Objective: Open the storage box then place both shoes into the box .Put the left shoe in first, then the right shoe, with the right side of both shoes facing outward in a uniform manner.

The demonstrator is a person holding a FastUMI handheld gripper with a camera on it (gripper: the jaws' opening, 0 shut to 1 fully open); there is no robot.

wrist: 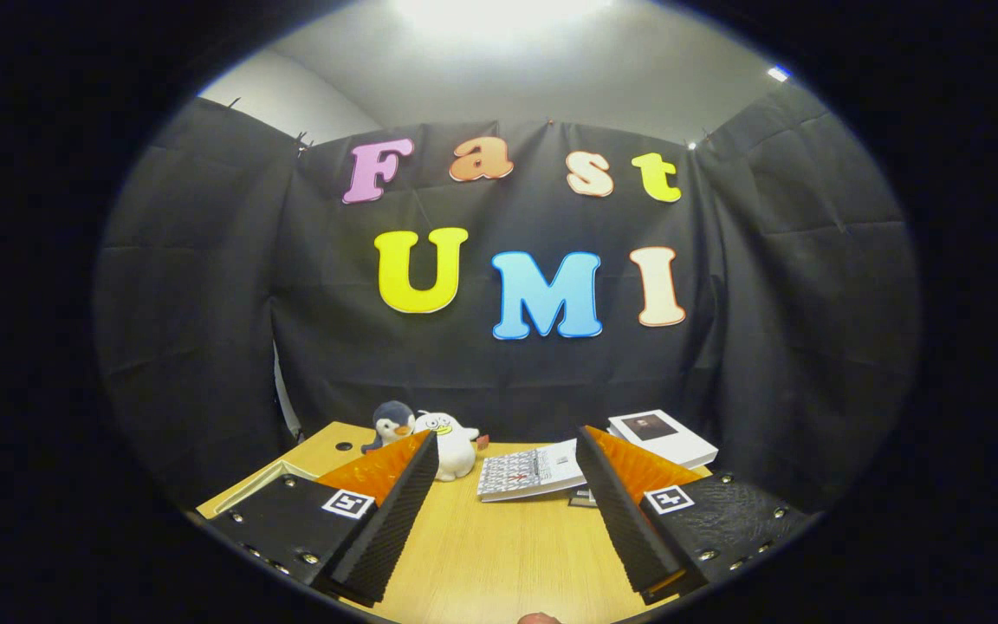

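Wooden table (499, 555); two plush toys (430, 438); books (529, 472) lying flat.

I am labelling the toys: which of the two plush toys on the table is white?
The duck-like plush beside the open gripper's left finger; the penguin plush next to it is dark grey.

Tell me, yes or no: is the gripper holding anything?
No, the gripper is open, its fingers wide apart over bare table.
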